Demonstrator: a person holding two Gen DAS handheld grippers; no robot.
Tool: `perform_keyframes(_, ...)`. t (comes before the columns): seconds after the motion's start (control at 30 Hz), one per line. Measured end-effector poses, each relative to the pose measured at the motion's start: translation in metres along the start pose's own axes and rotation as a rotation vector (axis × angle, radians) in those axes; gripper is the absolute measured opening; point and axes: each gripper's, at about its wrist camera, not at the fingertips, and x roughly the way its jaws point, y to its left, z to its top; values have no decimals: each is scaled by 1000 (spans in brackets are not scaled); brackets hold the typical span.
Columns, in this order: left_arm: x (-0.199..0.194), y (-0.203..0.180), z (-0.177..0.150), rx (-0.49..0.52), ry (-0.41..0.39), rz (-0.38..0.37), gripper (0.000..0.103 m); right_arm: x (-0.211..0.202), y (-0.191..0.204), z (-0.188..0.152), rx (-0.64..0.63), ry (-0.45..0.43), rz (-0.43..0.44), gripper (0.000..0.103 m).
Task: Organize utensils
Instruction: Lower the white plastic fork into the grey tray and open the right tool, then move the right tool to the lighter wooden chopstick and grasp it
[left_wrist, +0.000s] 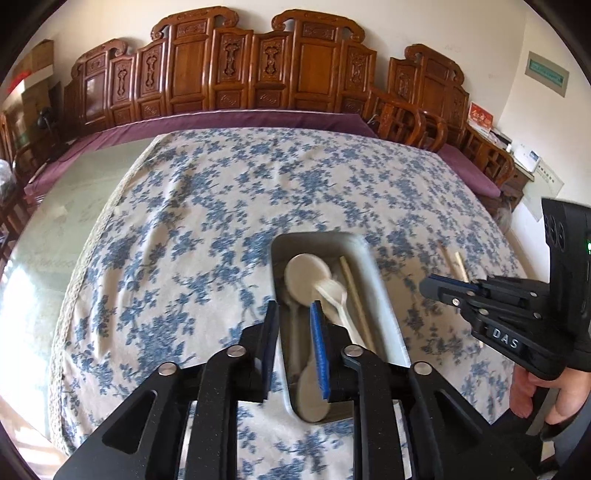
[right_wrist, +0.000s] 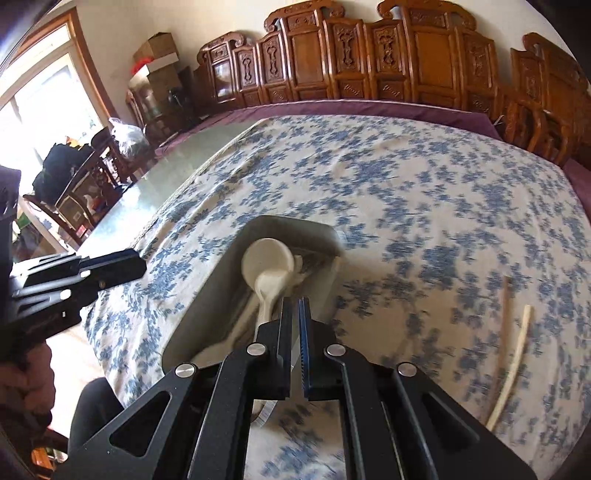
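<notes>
Hovering over tray (left_wrist: 384, 295) at bench centre: left gripper (left_wrist: 295, 314), jaws slightly apart, empty. Right gripper (right_wrist: 294, 314) nearly closed, empty. Spoons (left_wrist: 306, 275) inside tray; chopsticks (right_wrist: 517, 350) at three o'clock.

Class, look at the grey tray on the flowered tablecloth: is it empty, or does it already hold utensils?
Not empty. The tray already holds white spoons and one chopstick; two more chopsticks lie outside it on the tablecloth.

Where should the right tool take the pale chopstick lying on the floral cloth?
Grip the pale wooden chopstick near its middle, coming from above with the pads across its width. It lies flat on the blue floral tablecloth, clear of the grey tray.
</notes>
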Motion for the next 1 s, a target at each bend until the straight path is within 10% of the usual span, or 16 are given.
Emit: perform_keyframes(1.0, 56, -120, 29, 155, 36, -66, 36, -10, -173, -67, 191, 127, -256, 24)
